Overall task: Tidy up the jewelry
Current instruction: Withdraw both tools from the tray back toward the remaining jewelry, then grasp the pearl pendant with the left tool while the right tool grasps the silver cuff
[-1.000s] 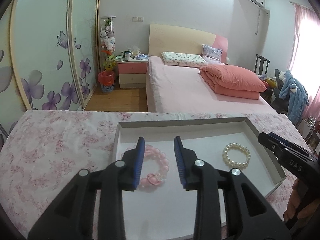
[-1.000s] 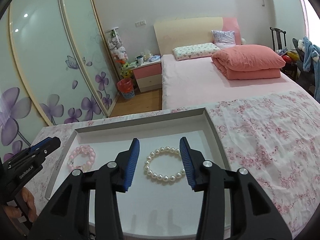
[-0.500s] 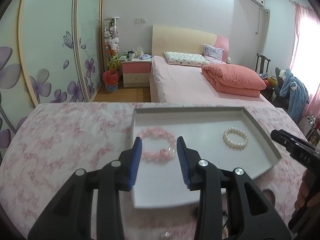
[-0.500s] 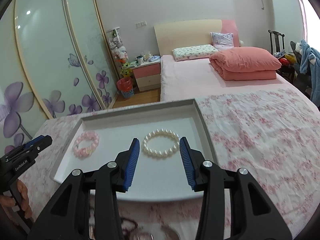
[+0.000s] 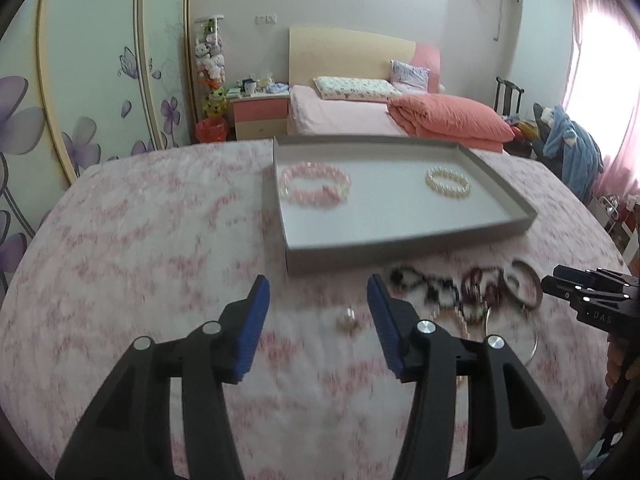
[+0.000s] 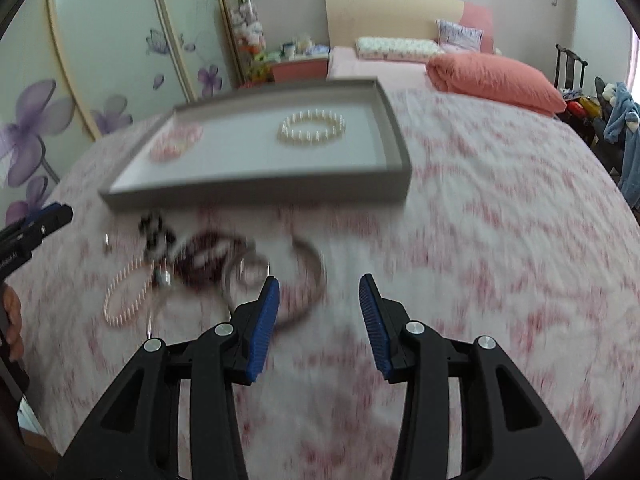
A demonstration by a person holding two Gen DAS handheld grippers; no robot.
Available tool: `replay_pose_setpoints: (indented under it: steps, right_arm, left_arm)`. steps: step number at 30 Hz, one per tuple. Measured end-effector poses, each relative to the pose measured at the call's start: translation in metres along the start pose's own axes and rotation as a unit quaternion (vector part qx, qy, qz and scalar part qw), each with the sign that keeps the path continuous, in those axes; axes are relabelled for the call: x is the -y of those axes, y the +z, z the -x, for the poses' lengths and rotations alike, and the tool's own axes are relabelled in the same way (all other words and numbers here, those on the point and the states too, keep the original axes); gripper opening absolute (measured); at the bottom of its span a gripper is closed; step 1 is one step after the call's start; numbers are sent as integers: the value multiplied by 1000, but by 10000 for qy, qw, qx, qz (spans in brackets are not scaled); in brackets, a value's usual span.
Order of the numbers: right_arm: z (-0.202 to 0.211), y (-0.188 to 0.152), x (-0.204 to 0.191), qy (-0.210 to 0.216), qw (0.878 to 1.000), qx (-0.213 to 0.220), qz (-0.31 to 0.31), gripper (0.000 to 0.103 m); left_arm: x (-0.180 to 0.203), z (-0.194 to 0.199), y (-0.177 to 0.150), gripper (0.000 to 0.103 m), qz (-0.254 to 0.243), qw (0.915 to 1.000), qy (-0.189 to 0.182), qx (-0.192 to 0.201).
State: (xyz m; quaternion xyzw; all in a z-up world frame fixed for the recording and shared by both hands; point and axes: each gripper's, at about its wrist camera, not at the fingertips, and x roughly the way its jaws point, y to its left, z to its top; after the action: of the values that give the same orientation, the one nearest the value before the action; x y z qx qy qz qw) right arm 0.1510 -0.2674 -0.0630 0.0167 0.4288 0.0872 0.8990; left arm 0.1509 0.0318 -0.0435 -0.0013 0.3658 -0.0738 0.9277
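Observation:
A grey tray lies on the floral tablecloth. In it are a pink bead bracelet on the left and a white pearl bracelet on the right. In front of the tray is a tangle of loose jewelry: dark bead strands, a pearl strand, a brown bangle and a small ring. My left gripper is open and empty, above the cloth near the ring. My right gripper is open and empty, just right of the bangle.
The table's floral cloth spreads wide to the left and right of the tray. Beyond the table stand a pink bed, a nightstand and a flowered wardrobe. Each gripper's tip shows at the other view's edge.
Both grippers have drawn back from over the tray toward the table's near side. The loose jewelry pile in front of the tray has come into view. Both stay open and empty.

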Motion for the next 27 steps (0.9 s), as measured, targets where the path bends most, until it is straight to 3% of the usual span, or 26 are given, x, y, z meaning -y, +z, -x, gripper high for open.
replay_pose_setpoints:
  steps: [8,14,19,27]
  right_arm:
    - [2,-9,-10,-213,9993,-91,307,44]
    - [-4,-18,-30,-283,9972,-121,681,53]
    - [-11,-10,-39,-261,9972,-155,687,55]
    - [-24,2,-48,-375,9977,-203,528,69]
  left_arm:
    - [-4,-3,-16,53,146,9997,-86,-168]
    - [-5,-3,-19,55,185,9996,-86,-195]
    - [-6,-4,-21,56,193,9995,-106,-214]
    - [-1,-6,-20,59,94,9995,-104,-269]
